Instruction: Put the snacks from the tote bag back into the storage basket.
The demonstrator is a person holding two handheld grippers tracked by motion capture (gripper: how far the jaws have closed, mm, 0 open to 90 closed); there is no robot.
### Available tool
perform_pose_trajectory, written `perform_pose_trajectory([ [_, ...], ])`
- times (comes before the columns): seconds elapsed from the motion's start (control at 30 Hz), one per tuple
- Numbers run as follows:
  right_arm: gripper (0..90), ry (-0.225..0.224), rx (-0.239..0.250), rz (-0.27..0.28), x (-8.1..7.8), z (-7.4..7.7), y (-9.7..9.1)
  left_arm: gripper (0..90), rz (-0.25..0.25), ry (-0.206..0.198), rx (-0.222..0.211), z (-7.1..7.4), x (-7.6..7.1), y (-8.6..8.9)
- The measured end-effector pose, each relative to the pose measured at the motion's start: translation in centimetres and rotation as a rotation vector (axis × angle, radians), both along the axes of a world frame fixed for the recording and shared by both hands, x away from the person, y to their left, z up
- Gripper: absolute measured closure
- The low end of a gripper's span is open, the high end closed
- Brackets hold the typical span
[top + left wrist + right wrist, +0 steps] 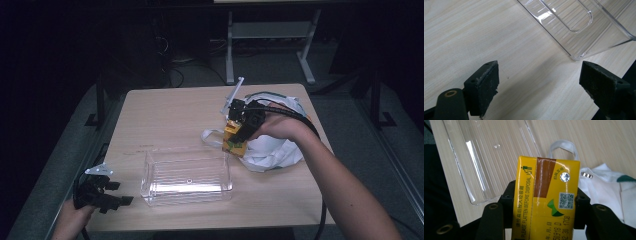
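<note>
A yellow drink carton (546,195) with a brown stripe and a foil straw hole is clamped between the jaws of my right gripper (545,212). In the high view that right gripper (240,134) holds the carton (233,141) just above the table, between a white plastic bag (272,150) and the right end of a clear plastic bin (187,176). My left gripper (117,196) rests at the table's front left corner, left of the bin. Its jaws stand wide apart over bare wood in the left gripper view, left gripper (539,82), with the bin's corner (584,30) ahead.
The wooden table (165,115) has open surface at the back left. The bag's white handle loop (562,147) lies beside the bin. A table frame and cables stand on the dark floor behind. The right arm's cable trails over the bag.
</note>
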State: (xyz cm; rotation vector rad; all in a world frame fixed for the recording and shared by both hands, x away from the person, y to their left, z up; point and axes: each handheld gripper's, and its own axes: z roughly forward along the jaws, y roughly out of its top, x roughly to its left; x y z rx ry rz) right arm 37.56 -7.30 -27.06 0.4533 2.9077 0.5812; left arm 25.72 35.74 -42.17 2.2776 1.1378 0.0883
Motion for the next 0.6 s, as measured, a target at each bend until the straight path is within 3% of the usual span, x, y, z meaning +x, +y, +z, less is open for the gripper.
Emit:
perform_pose_trajectory([
  [0.6,51.4,0.006,-0.013,0.119,-0.2,-0.8,3.8,16.0,-0.005,0.0,0.0,0.0,0.0,0.1],
])
